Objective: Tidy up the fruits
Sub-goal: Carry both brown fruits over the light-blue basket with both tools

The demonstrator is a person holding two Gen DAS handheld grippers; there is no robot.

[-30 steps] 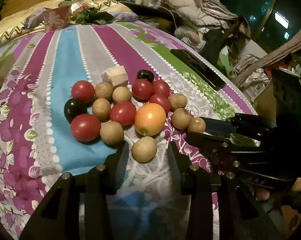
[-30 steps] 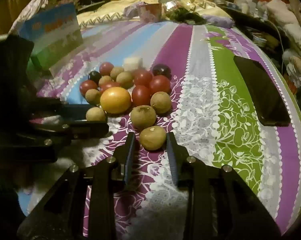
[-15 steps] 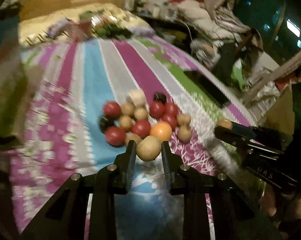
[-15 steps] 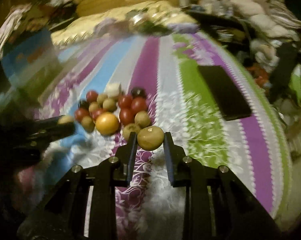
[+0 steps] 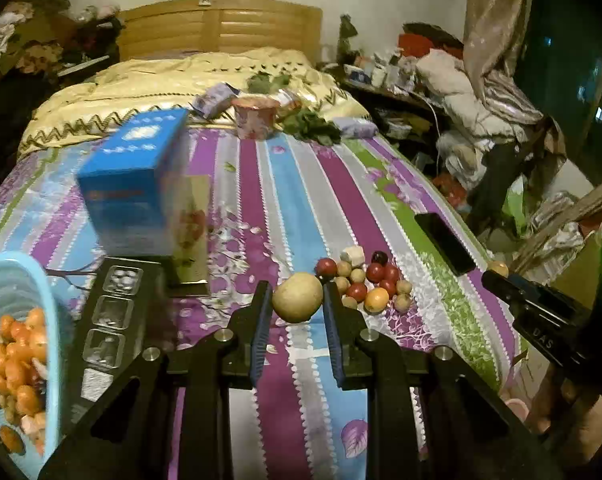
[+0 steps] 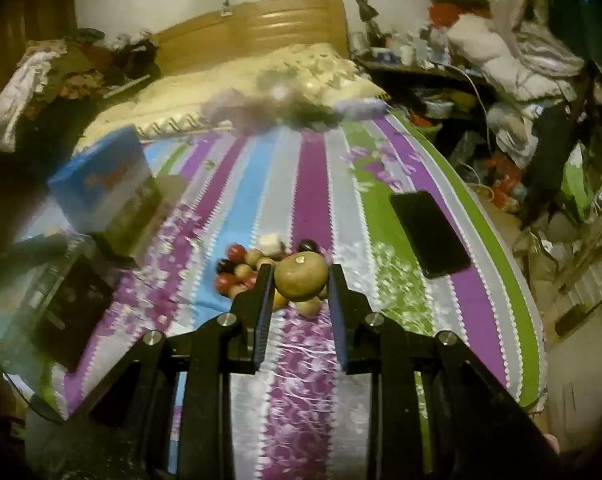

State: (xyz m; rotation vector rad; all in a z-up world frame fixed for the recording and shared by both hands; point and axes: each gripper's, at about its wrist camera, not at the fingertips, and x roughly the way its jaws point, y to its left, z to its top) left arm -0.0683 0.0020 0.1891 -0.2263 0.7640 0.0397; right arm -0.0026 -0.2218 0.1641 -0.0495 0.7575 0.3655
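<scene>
The left hand-held gripper [image 5: 297, 302] is gripping a tan round fruit [image 5: 297, 297] between its two blue-padded fingers [image 5: 261, 320], jaws closed tight against the fruit's sides, holding it in the air above the striped bedspread [image 5: 301, 184]. The right hand-held gripper [image 6: 301, 282] is doing the same with a second tan fruit [image 6: 301, 275], stem scar facing up, pinched between its own fingers [image 6: 266, 300] and lifted clear of the bed.

The fruit pile [image 5: 363, 280] is lying on the bedspread beyond the left gripper's tips: red and brown round fruits, one orange fruit [image 5: 376, 299], a dark one [image 5: 379, 257] and a pale cube [image 5: 352, 256], packed together and touching. In the right wrist view the same pile [image 6: 241, 270] is sitting partly hidden behind the held fruit.

A light blue basket [image 5: 5, 280] of small orange pieces is showing at the left edge of the left wrist view, just beside a clear tray [image 5: 109, 320] with square compartments; what is in those is too blurred to say. A blue box [image 5: 133, 184] is standing behind the tray. A black phone [image 5: 445, 242] is lying on the green stripe, to the right of the pile and apart from it. The right gripper's black arm is reaching in at the right edge of the left wrist view, a small tan fruit at its tip.
</scene>
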